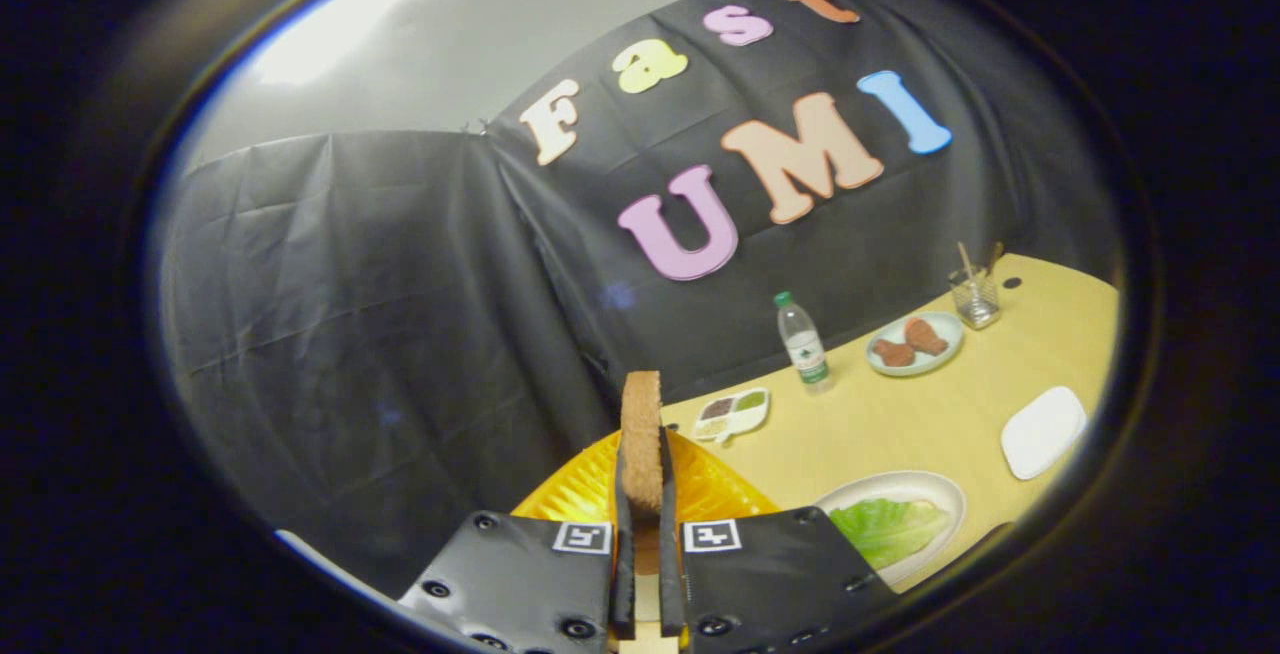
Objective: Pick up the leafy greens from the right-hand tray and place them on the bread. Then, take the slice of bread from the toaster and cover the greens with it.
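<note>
- The tongs (641,494) are closed on a slice of bread (641,439), one finger pressed on each broad face; the slice stands on edge between them, its crust edge toward the camera. An edge-on hold of this kind suits a slice drawn upward out of a narrow slot.
- The bread is held up off the bench (900,424), in front of an orange ridged object (580,499) just beyond the fingers; what that object is cannot be told from here.
- Leafy greens (885,526) lie in a pale oval plate (935,487) on the bench, right of the tongs and near them. Whether a lower slice of bread sits beneath the greens cannot be seen.
- Judged from this arrangement, the covering step is in hand: the greens appear already set down, and the held slice has yet to be laid over them.
- To cover the greens, the slice will likely need turning from upright to flat as it is carried to the plate; the grip at the lower part leaves most of the slice free for this.
- Other items stand well apart: a water bottle (803,341), a small divided dish (735,412), a plate of brown pieces (915,342), a glass (974,296) and a white dish (1043,431).
</note>
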The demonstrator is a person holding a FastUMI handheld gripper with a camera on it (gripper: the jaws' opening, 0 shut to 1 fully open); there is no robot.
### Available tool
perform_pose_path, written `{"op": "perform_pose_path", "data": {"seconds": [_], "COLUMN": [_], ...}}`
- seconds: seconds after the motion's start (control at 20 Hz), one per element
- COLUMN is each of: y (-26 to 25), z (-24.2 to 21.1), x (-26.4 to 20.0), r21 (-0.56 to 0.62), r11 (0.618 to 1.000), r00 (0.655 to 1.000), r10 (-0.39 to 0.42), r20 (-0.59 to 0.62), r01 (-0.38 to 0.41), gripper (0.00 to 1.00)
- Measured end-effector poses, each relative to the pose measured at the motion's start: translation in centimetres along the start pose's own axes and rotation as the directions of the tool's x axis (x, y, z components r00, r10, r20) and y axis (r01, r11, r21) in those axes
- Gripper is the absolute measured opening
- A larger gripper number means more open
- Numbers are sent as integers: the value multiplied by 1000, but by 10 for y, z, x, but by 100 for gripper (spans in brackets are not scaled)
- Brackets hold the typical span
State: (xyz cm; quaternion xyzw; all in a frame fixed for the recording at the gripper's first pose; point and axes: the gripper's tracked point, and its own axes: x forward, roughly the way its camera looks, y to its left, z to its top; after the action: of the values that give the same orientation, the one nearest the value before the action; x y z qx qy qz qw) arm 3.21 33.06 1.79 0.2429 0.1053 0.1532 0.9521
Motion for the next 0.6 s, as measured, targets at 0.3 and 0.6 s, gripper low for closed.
{"op": "perform_pose_path", "data": {"seconds": [0.3,0.6], "y": [-92,-149], "z": [-31,-88], "x": [2,15], "r21": [130,249], "r11": [984,950], "r00": [992,977], "r10": [-121,-157], "r20": [-42,-143], "r01": [126,189], "gripper": [12,12]}}
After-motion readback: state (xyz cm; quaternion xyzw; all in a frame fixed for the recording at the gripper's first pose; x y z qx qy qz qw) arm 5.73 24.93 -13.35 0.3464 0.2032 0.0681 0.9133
